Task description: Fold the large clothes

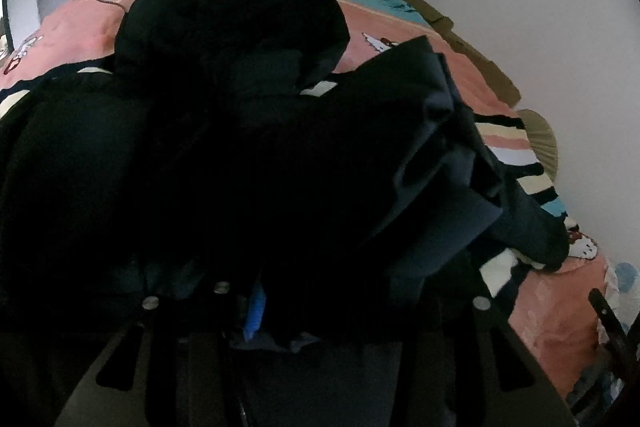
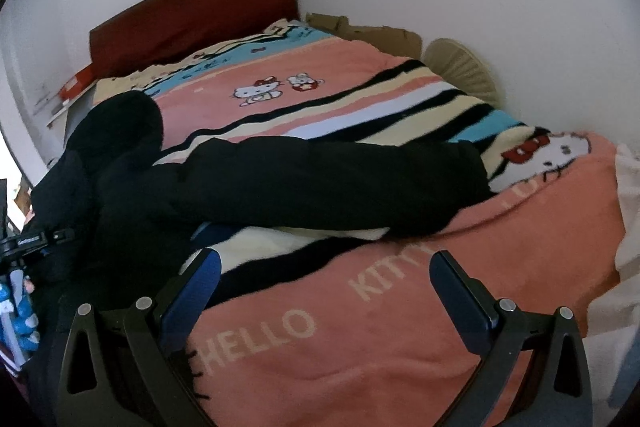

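Observation:
A large black jacket (image 2: 320, 179) lies across the bed, its sleeve stretched to the right and its hood (image 2: 128, 123) toward the headboard. In the left wrist view the jacket (image 1: 240, 147) fills most of the picture and drapes over my left gripper (image 1: 316, 311). Only one blue pad (image 1: 254, 315) shows; the other finger is hidden under dark cloth, so I cannot see whether the jaws press on it. My right gripper (image 2: 326, 263) stands open over the pink blanket (image 2: 400, 327), just in front of the sleeve, with nothing between its fingers.
The bed carries a pink, striped cartoon blanket (image 1: 460, 75) and stands against a white wall. A dark red headboard (image 2: 192, 11) is at the far end. Cardboard pieces (image 2: 384, 35) and a beige round fan (image 2: 464, 71) lie along the wall side. White cloth (image 2: 624, 227) sits at the right.

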`<action>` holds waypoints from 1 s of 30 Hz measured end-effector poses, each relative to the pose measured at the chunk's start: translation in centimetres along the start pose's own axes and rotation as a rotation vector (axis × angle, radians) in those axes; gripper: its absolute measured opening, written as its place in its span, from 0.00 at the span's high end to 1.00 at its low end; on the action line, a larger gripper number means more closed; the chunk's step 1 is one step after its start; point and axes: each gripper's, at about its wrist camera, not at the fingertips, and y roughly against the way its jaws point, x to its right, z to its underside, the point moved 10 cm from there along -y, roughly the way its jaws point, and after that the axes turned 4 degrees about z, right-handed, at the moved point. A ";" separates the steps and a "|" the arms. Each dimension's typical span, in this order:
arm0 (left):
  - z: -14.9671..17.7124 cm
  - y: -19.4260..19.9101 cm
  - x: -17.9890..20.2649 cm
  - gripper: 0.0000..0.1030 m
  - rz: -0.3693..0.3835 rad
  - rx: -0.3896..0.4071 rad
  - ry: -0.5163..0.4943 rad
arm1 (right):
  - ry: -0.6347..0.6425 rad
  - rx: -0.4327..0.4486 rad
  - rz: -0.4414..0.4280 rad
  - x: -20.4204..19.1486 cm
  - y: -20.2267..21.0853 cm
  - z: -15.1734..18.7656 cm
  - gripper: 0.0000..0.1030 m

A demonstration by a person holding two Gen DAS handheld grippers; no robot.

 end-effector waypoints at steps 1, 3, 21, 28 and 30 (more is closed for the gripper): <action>0.0 0.3 0.0 0.61 0.007 0.005 0.004 | -0.015 -0.005 0.004 0.5 -0.1 0.1 0.01; 0.0 1.4 -0.2 0.61 0.028 0.015 0.011 | -0.049 -0.013 0.021 1.8 -0.5 0.1 0.01; 0.6 5.6 2.3 0.61 0.217 0.051 -0.005 | -0.415 -0.121 0.017 8.2 -8.1 -1.0 0.01; 1.5 5.4 -0.2 0.60 0.189 0.040 0.025 | -0.494 -0.158 -0.012 8.1 -11.6 -1.1 0.01; 1.6 5.3 -0.9 0.60 0.182 0.037 0.032 | -0.521 -0.179 -0.039 7.7 -12.6 -0.7 0.02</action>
